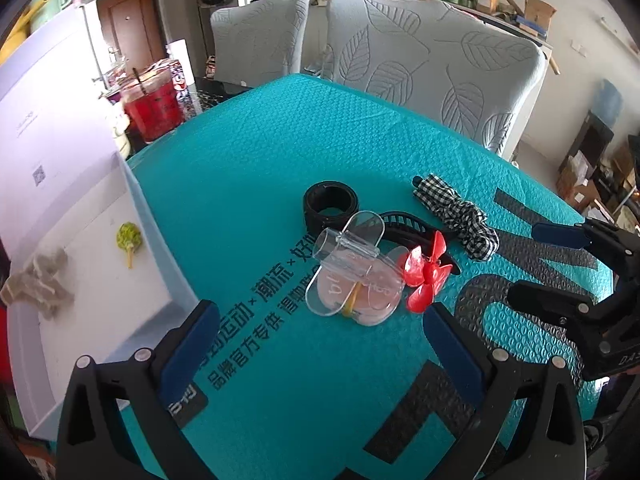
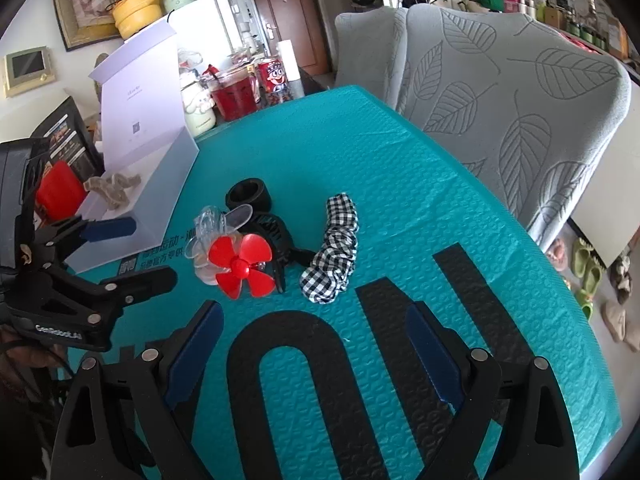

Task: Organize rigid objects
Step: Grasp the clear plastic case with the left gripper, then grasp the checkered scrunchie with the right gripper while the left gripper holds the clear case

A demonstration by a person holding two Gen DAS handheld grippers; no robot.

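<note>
- Left gripper (image 1: pixel 316 336) hanging wide open, gripping nothing, clear clip (image 1: pixel 354 276) ahead.
- Right gripper (image 2: pixel 316 338) also gaping empty, red fan (image 2: pixel 242 266) lying beyond on teal mat (image 2: pixel 400 184).

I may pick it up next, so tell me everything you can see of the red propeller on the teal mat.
The red propeller looks like glossy hard plastic: rounded blades fanning out from a small round hub, apparently intact. It stands tilted on edge rather than flat, facing the right wrist camera. It lies in the cluster mid-mat, leaning against the clear acrylic piece on one side and the black hair claw on the other. The checked scrunchie lies apart from it. Neither tool touches it.
</note>
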